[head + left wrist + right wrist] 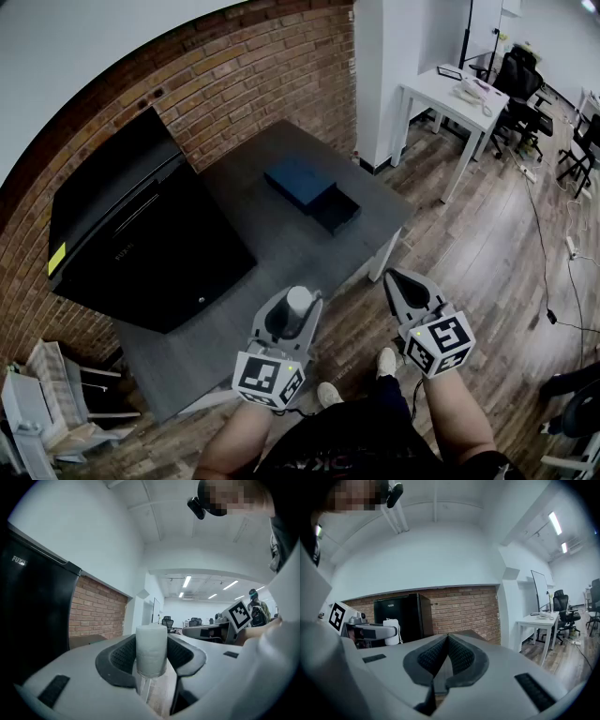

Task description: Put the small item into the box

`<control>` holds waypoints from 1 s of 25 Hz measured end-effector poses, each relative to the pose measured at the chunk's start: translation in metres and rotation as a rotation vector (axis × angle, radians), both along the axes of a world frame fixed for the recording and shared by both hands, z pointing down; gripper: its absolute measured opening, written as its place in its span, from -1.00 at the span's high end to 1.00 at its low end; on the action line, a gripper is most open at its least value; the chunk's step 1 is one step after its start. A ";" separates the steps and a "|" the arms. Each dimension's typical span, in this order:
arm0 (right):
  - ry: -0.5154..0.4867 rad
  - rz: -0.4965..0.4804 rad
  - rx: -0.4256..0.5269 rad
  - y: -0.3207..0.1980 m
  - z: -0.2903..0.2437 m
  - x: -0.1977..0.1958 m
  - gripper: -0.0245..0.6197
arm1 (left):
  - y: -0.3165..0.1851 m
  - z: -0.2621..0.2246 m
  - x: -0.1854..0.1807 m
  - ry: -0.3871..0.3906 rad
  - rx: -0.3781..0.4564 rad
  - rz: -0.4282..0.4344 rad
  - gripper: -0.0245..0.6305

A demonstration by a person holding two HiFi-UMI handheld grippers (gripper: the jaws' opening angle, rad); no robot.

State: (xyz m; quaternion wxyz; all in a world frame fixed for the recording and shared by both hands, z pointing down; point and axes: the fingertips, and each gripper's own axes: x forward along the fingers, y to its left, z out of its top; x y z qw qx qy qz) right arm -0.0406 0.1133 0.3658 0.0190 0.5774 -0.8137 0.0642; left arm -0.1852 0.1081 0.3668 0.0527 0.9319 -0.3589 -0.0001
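My left gripper [292, 309] is shut on a small white cylinder [298, 303], held upright between the dark pads above the near edge of the grey table [272, 253]. The left gripper view shows the cylinder [151, 649] pinched between both pads, standing up out of them. My right gripper [405, 286] hangs to the right of the table's corner, over the wooden floor; its jaws meet with nothing between them [446, 656]. The dark blue box [300, 181] lies at the table's far side with its black drawer [337, 212] pulled out.
A large black cabinet [141, 230] fills the table's left side against the brick wall [253, 84]. A white desk [450, 98] and office chairs [520, 89] stand far right. A white rack [47, 403] is at the lower left. Cables run over the floor.
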 end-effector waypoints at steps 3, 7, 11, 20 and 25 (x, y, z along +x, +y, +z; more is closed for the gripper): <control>0.000 -0.002 0.001 -0.002 0.000 0.000 0.87 | -0.002 0.000 0.000 -0.001 -0.001 -0.002 0.29; -0.001 -0.003 0.003 -0.006 0.002 -0.001 0.87 | -0.005 0.002 -0.001 0.000 -0.003 -0.003 0.29; -0.003 -0.010 0.007 -0.009 0.002 -0.003 0.87 | -0.008 0.003 -0.002 0.003 -0.007 -0.001 0.29; 0.007 -0.048 0.014 -0.016 0.001 -0.007 0.87 | -0.012 0.002 0.000 0.004 -0.005 -0.001 0.29; 0.007 -0.076 0.008 -0.035 -0.002 0.003 0.87 | -0.026 0.004 0.010 -0.001 -0.013 -0.026 0.29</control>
